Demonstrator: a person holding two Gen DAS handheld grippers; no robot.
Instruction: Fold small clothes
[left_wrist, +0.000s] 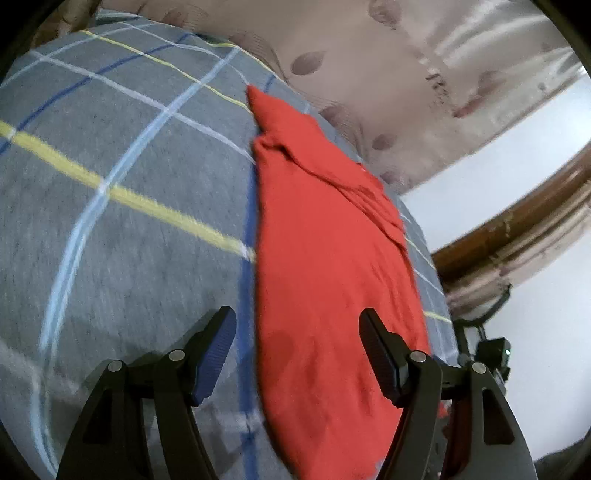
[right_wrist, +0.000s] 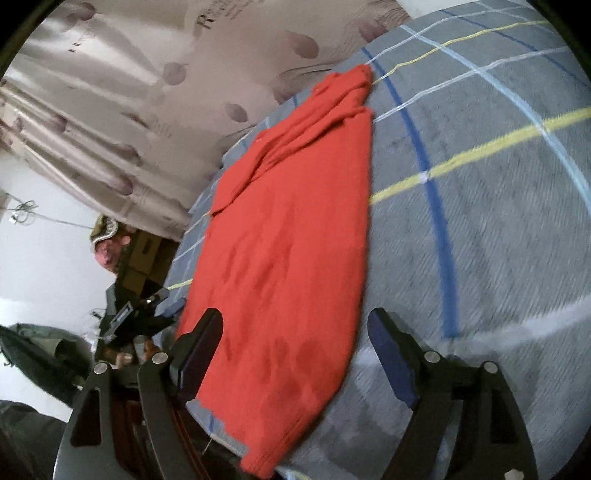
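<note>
I see both the left hand-held gripper (left_wrist: 297, 325) and right hand-held gripper (right_wrist: 295, 326) spread wide, empty, over the red garment (left_wrist: 325, 258) (right_wrist: 291, 229); its near hem is cut off on the bed (left_wrist: 110, 221) (right_wrist: 498, 221).

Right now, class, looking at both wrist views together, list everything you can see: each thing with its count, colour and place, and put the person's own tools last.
Garment: one, red, lying lengthwise on the bedsheet near its edge, folded into a long shape with creased layers at the far end.
Bedsheet: one, grey with blue, white and yellow check lines, under the garment.
Curtain: one, beige-pink with dark oval spots, hanging beyond the bed.
Wall: white, beside the curtain.
Wooden frame: one, brown, against the wall.
Clutter: dim, indistinct, beside the bed.
Left gripper: one, black, open, over the garment's near end.
Right gripper: one, black, open, over the garment's near end.
</note>
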